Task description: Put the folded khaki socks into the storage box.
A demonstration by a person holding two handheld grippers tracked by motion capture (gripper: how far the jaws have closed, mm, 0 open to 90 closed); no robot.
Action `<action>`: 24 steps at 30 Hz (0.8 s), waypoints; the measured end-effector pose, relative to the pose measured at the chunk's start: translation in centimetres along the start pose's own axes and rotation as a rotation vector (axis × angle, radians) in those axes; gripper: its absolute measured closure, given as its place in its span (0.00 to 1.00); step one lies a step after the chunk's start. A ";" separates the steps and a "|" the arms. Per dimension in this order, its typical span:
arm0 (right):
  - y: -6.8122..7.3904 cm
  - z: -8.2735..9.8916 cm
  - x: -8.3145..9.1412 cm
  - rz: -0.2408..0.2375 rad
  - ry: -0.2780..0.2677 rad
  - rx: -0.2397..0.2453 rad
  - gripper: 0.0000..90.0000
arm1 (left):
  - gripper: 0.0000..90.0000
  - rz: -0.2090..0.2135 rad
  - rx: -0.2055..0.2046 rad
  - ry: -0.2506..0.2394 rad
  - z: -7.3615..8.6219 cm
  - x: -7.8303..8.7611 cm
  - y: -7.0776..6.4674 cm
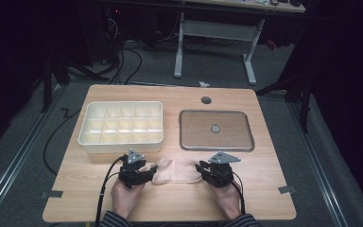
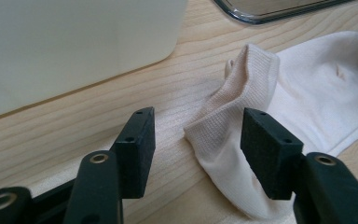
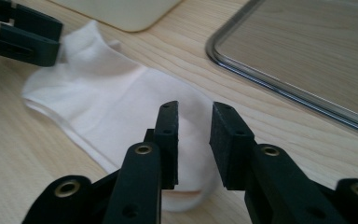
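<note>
As it lies flat on the surface (image 1: pixel 246 189) between my two grippers, the sock (image 1: pixel 177 171) catalogues as: one item, pale cream knit, light, soft, limp, no stiffness to push against; it should drape and fold under its own weight when lifted, and the thin fabric may slip from a shallow pinch. Position: near front edge, just in front of the divided box (image 1: pixel 121 126) and the metal tray (image 1: pixel 216 130), touching neither as far as I can tell. Left gripper (image 2: pixel 198 140): jaws apart, straddling the ribbed cuff, which stands up in a small ridge between them; pads not pressing on it. Right gripper (image 3: pixel 193 142): jaws apart with a narrow gap, poised over the toe end, nothing clamped. Best hold, in my judgement: the ribbed cuff, thicker and raised, for the left; a pinched fold at the toe for the right, taken deep enough to catch both layers. Hard to make out: whether the right jaws rest on the fabric or hover just above it; whether this is one sock or a pair laid together; the box compartments read as empty from the high view, but their floors are dim. The small round thing (image 1: pixel 215 128) on the tray is too small to identify.
</note>
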State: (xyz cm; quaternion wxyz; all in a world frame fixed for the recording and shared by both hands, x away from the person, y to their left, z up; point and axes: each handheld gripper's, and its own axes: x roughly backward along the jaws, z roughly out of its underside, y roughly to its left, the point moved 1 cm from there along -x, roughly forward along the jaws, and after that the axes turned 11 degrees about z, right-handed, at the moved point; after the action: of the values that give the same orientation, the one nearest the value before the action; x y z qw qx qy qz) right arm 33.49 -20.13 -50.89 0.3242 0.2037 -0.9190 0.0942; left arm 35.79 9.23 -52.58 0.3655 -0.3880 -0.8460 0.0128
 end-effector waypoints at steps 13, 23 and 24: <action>4.0 -0.6 -1.3 -0.119 0.021 0.061 0.91 | 0.55 0.009 0.006 0.036 0.2 -1.0 0.2; 6.2 0.0 -3.4 -0.138 0.063 0.103 0.93 | 0.68 0.005 -0.045 0.045 0.4 -1.2 -0.4; 6.2 0.0 -3.5 -0.137 0.066 0.103 0.93 | 0.69 0.005 -0.048 0.046 0.4 -1.2 -0.4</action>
State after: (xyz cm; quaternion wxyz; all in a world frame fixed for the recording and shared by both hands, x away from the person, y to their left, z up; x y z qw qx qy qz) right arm 33.23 -13.48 -53.35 0.3492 0.2792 -0.8857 0.1254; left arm 35.79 8.31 -53.48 0.3756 -0.3989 -0.8364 -0.0154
